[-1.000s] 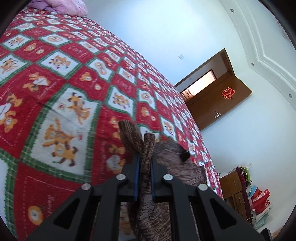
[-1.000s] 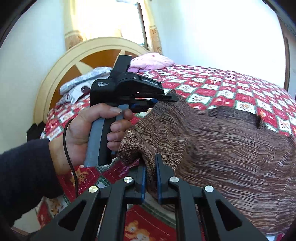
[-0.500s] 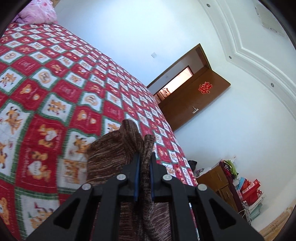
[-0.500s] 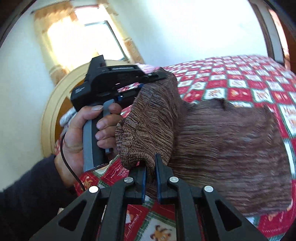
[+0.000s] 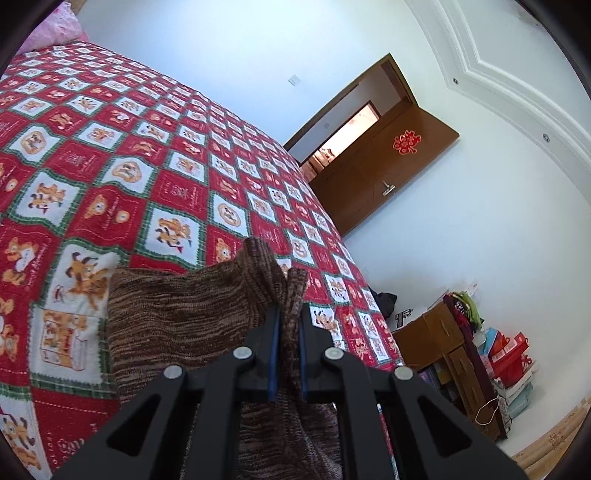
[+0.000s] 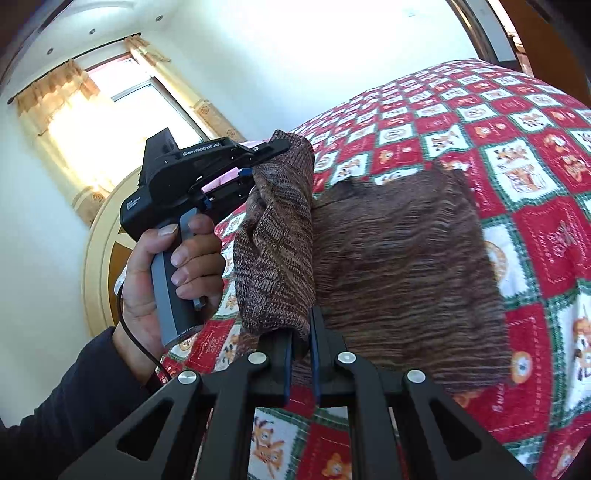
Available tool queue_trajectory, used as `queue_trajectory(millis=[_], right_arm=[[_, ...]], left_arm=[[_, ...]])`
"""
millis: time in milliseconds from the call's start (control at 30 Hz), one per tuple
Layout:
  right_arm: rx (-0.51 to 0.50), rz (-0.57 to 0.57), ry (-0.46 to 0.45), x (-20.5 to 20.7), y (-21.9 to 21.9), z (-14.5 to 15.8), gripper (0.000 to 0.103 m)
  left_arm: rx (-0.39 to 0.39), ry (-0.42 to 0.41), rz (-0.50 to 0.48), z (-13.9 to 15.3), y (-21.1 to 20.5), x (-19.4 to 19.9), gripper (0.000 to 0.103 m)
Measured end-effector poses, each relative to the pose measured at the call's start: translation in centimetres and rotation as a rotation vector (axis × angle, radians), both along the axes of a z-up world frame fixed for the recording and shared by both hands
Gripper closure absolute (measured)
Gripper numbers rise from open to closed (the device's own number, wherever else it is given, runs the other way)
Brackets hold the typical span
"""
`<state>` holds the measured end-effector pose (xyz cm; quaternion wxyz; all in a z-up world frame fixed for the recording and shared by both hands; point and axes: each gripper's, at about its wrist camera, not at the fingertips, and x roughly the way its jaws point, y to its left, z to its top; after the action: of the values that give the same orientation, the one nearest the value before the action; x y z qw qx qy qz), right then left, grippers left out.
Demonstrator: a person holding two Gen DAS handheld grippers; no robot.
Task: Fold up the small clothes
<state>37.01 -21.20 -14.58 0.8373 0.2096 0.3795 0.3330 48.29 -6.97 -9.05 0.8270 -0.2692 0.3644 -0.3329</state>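
Note:
A small brown knit garment [image 6: 399,258] lies partly on the red patterned bed cover [image 6: 535,122]. Its near edge is lifted off the bed between both grippers. My right gripper [image 6: 302,325] is shut on one corner of that edge. My left gripper [image 5: 289,314] is shut on the other corner; it also shows in the right wrist view [image 6: 269,147], held in a hand, higher up. In the left wrist view the garment [image 5: 177,317] slopes down to the left onto the bed cover [image 5: 110,155].
A pink pillow [image 5: 55,29] and a rounded headboard [image 6: 99,254] are at the bed's head. An open wooden door [image 5: 388,173] is past the bed's foot. A wooden cabinet [image 5: 443,343] with stacked boxes [image 5: 513,365] stands by the wall.
Both grippers have risen with the garment's edge and carried it over the rest of the garment. The flat part on the bed now looks shorter.

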Motion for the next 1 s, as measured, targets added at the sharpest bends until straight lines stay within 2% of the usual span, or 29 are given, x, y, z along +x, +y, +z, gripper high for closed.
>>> queue_trajectory(millis=[167,433,533,800,1000], right_arm=[[0.018,-0.039,0.036,0.2,-2.6,-1.4,0.096],[0.065,-0.129,0.174,0.9,-6.2,-4.6,0.098],[0.078,-0.138,0.193,0.6,-6.9,-4.8,0.098],[0.071,-0.162,0.229,-0.4,-7.6,-5.8,0.098],[0.076,-0.183,0.255,-1.2,-8.4,-6.8,0.098]], left_arm=[[0.061,0.010,-0.029,-0.2,-3.3,0.2,0.094],[0.215,0.021,-0.082,-2.4,-8.9,0.4,0.094],[0.261,0.003,-0.103,-2.5,-10.3,0.0,0.094],[0.313,-0.029,-0.148,-2.2,-13.5,-0.2,0.094],[0.429,-0.074,-0.149,-2.9,-15.6,-0.9,0.091]])
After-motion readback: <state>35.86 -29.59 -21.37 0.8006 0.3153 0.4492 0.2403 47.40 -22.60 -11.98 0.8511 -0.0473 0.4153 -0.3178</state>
